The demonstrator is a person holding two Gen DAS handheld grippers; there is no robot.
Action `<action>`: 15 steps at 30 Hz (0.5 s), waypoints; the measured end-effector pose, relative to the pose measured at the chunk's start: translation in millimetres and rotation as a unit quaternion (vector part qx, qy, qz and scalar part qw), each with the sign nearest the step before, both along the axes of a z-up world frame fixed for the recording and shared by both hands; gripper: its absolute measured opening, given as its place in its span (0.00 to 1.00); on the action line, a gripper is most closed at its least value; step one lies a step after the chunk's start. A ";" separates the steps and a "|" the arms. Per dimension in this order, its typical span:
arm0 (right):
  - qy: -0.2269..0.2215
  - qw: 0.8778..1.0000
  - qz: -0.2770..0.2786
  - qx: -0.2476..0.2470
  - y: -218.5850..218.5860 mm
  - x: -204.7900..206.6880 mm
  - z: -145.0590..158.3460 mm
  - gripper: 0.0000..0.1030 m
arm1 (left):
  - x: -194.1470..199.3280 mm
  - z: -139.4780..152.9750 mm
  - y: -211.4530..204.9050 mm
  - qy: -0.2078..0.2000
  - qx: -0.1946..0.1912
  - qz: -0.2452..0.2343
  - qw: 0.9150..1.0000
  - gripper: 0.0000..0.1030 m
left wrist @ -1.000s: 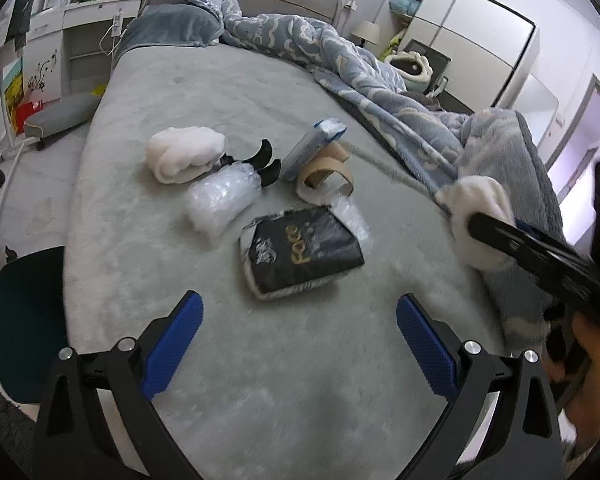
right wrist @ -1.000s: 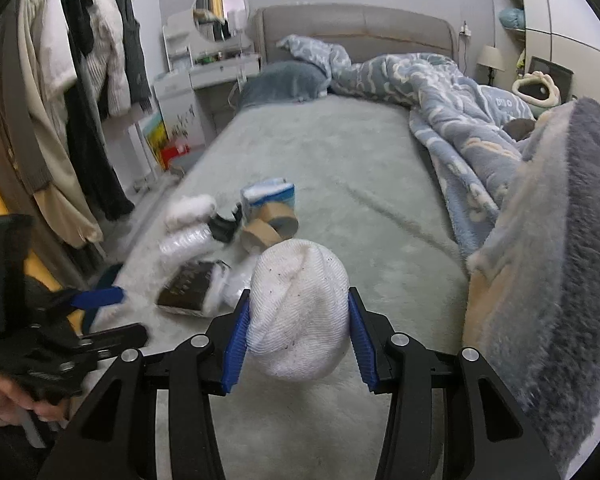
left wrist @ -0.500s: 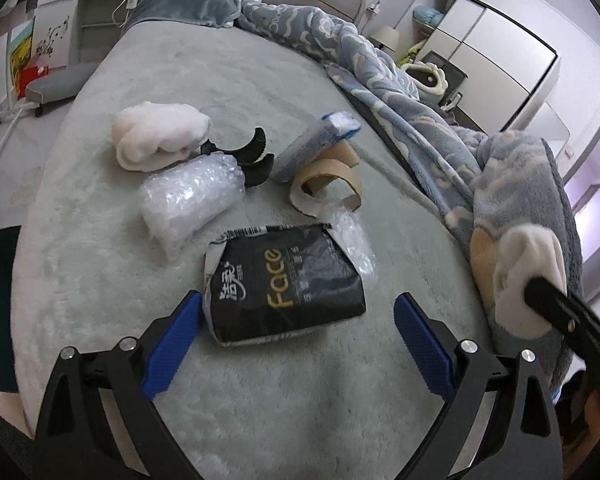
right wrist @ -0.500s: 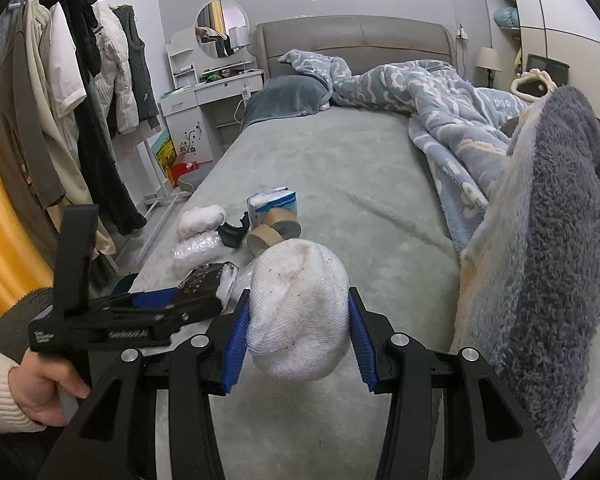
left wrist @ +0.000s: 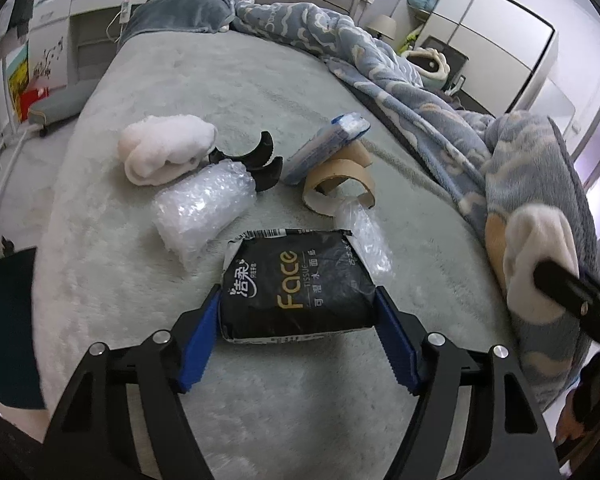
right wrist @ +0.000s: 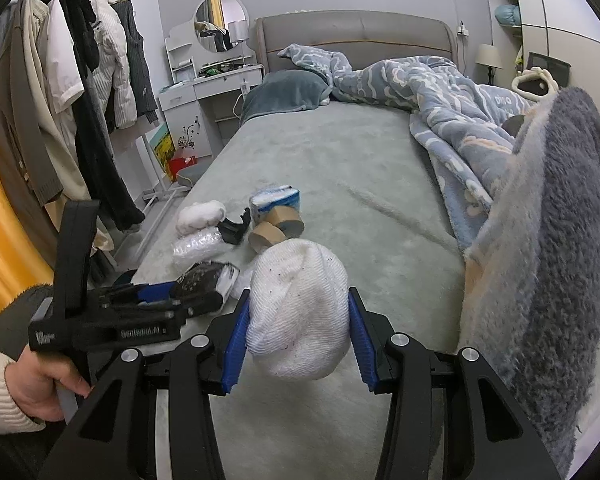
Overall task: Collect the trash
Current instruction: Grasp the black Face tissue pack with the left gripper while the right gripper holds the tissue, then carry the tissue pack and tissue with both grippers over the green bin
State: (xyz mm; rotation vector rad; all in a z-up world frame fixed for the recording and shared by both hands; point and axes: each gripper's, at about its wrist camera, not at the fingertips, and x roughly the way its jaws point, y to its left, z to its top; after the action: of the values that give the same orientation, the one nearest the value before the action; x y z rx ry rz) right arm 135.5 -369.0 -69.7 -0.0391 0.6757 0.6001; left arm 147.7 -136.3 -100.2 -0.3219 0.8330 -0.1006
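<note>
tissue pack (left wrist: 296, 284): one, black, reads "Face TISSUE", near bed (left wrist: 228, 92) foot edge | left gripper (left wrist: 296, 332): blue pads at both pack sides, contact unclear | right gripper (right wrist: 298, 330): pinches one white sock (right wrist: 298, 312) | two cardboard rolls (left wrist: 340, 184), one bubble wrap (left wrist: 204, 208) | only right view shows coat rack (right wrist: 80, 80)

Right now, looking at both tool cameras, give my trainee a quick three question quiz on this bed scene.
1. True or false: the left tool has its pads on either side of the black tissue pack.
2. What does the right tool hold? A) cardboard tape roll B) white sock C) bubble wrap
3. Fill in: the bubble wrap lies just in front of the white ____ bundle.

Key: 1 true; 2 B, the white sock; 3 cloth.
</note>
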 end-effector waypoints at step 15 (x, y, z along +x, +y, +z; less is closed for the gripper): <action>0.042 0.999 -0.011 0.018 50.2 12.3 6.5 0.45 | -32.1 57.0 42.5 -0.033 0.069 -0.054 0.996 0.73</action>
State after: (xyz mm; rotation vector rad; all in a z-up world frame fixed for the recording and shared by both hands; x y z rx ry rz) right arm 147.8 -318.8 -63.1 0.0276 0.7457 0.5950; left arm 115.5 -93.8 -43.3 -0.1428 0.7866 -0.1536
